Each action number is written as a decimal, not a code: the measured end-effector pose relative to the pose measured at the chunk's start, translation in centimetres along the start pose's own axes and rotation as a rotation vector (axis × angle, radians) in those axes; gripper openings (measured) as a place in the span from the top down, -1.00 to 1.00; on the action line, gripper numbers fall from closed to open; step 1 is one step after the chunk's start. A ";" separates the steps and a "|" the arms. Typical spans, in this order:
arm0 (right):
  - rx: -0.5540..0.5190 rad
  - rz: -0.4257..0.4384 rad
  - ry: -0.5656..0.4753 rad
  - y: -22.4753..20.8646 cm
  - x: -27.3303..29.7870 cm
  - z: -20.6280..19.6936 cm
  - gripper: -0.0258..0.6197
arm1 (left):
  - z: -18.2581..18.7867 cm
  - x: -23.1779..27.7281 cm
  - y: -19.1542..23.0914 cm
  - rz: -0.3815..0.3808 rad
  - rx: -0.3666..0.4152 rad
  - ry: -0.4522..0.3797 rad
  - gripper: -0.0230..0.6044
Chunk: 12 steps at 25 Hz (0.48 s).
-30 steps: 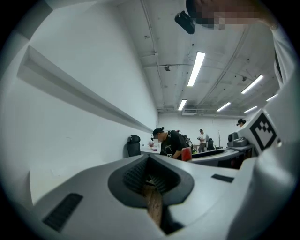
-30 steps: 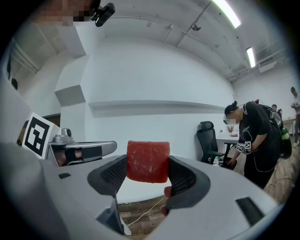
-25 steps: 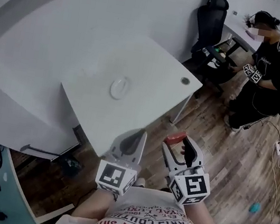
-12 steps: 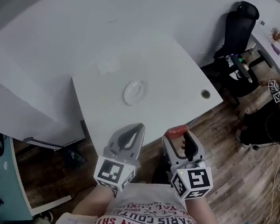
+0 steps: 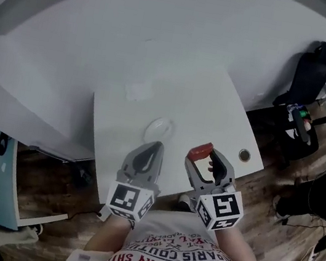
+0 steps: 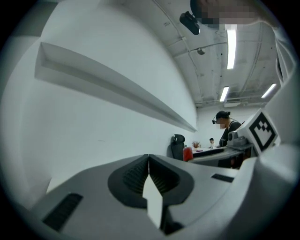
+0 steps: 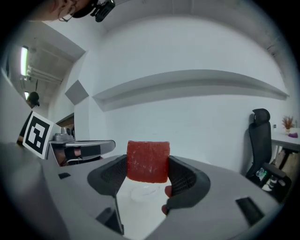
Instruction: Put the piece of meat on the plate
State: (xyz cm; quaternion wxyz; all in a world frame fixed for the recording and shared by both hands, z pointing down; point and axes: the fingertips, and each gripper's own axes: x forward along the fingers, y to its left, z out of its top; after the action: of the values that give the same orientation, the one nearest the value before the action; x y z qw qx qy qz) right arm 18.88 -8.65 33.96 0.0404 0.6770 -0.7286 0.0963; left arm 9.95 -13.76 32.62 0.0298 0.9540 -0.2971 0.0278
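**Right hand-held gripper** [image 5: 200, 158]: clamped on the piece of meat [image 7: 148, 161]. The red block is pinched by its side faces so that it rides clear of the bench [image 5: 216, 114] (a carrying grip).

**Left hand-held gripper** [image 6: 149, 161]: jaws together, nothing between them, evidently idle.

**Pose:** both are held roughly level, side by side over the bench's near edge, with jaws pointing toward its far edge.

**Plate** [image 5: 159, 129]: faint here and probably empty. It lies mid-bench, just beyond the left jaws.
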 end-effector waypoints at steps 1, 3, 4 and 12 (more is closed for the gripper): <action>-0.011 0.018 0.009 -1.1 0.8 0.1 0.06 | 0.0 1.1 0.1 0.024 -0.005 0.002 0.90; -0.014 0.058 0.028 -3.1 2.3 0.1 0.06 | -0.2 3.2 0.3 0.065 -0.013 0.012 0.90; -0.014 0.077 0.039 -4.1 3.0 0.0 0.06 | -0.4 4.0 0.4 0.085 -0.017 0.021 0.90; 0.002 0.200 0.188 -7.6 9.0 -4.3 0.06 | -5.2 7.1 2.2 0.209 -0.087 0.153 0.90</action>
State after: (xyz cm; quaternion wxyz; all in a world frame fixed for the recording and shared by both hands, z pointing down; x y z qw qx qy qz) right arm 25.37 -17.12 40.51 0.0981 0.5890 -0.7853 0.1638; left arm 14.32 -19.23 38.37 0.0905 0.9108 -0.3925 0.0905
